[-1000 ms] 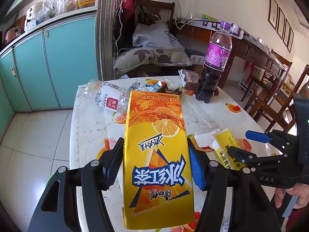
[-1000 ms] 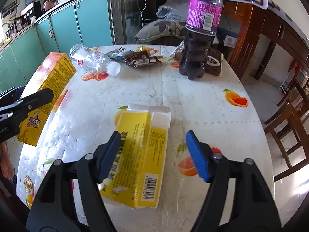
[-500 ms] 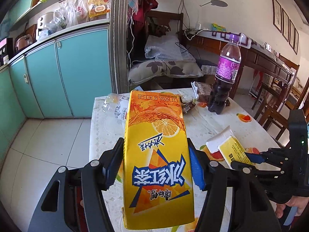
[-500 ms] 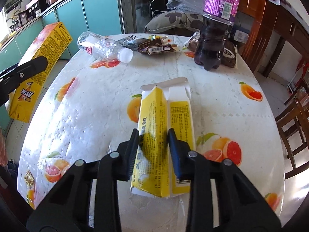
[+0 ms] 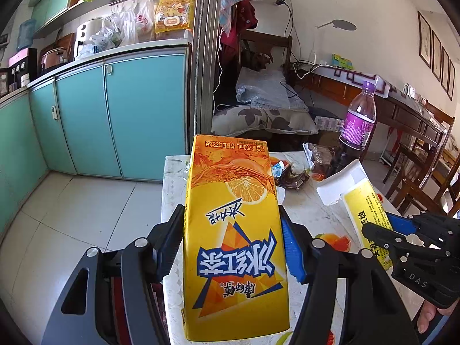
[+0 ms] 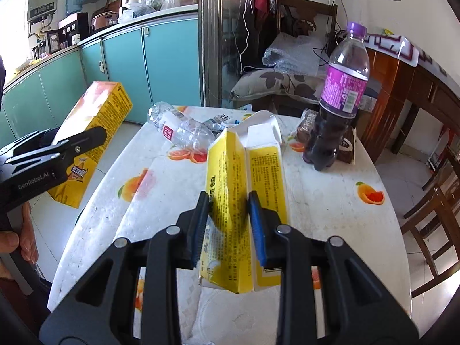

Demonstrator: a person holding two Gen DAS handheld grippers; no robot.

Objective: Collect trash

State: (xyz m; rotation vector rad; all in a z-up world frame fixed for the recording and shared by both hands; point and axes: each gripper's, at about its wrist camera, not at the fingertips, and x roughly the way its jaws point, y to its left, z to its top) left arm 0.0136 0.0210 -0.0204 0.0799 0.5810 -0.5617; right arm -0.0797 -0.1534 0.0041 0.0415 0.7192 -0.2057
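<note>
My left gripper (image 5: 233, 244) is shut on an orange iced-tea carton (image 5: 234, 238) and holds it in the air at the table's left edge; the carton also shows in the right wrist view (image 6: 92, 132). My right gripper (image 6: 228, 221) is shut on a flattened yellow carton (image 6: 230, 201) with an open white flap, lifted above the table; that carton shows in the left wrist view (image 5: 365, 210). On the fruit-print table (image 6: 330, 207) lie a crushed clear bottle (image 6: 181, 129) and dark snack wrappers (image 5: 293, 176).
A purple-label bottle of dark drink (image 6: 336, 109) stands at the table's far right, with a brown packet (image 6: 348, 143) behind it. Teal cabinets (image 5: 115, 115) line the left. Wooden chairs (image 6: 431, 207) stand to the right. Tiled floor (image 5: 72, 215) lies left of the table.
My right gripper closed on the yellow carton and lifted it off the table. My left gripper, still holding the orange carton, rose and pulled back towards the table's left edge.
</note>
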